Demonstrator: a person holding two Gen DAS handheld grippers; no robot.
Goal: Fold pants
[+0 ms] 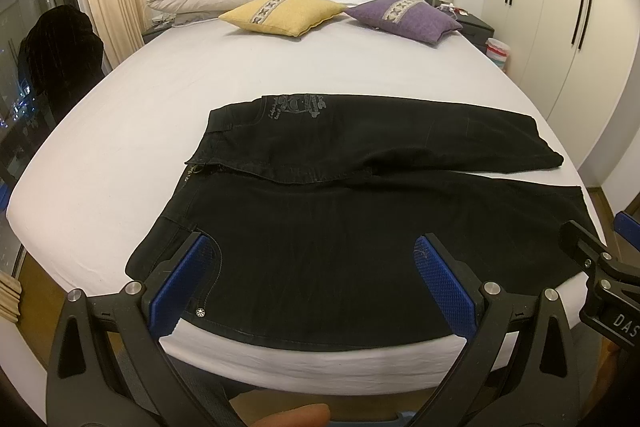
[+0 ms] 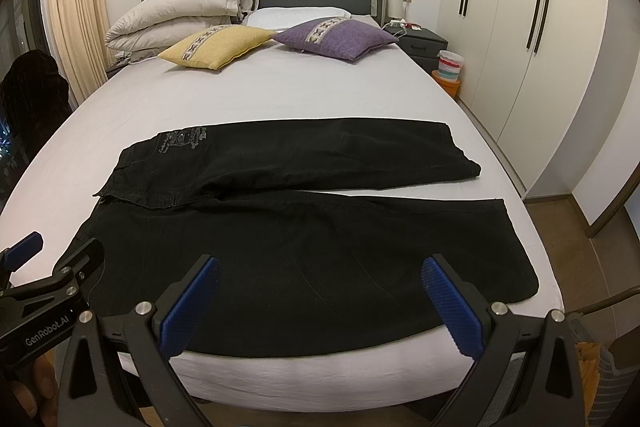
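The black denim pants (image 1: 360, 227) lie flat across the near end of the big bed with the white sheet (image 1: 120, 131), waist to the left and leg ends to the right. The two legs are spread apart, one near and one far. The left gripper (image 1: 316, 279) hangs over the near waist part with its blue fingers (image 1: 184, 279) wide apart and holding nothing. The right gripper (image 2: 320, 303) hangs over the near leg, also spread wide and empty. The near side of the pants sits right by the bed's near edge, so a hard tug toward the person could, I think, drag the pants off onto the floor. Grabbing only the top layer might leave the cloth under it bunched up. The two grippers are close side by side, so they could bump. There is lots of bare sheet on the far side, before the yellow square cushion (image 1: 280, 13) and the purple square cushion (image 1: 404, 21), so folding away from the person looks safest.
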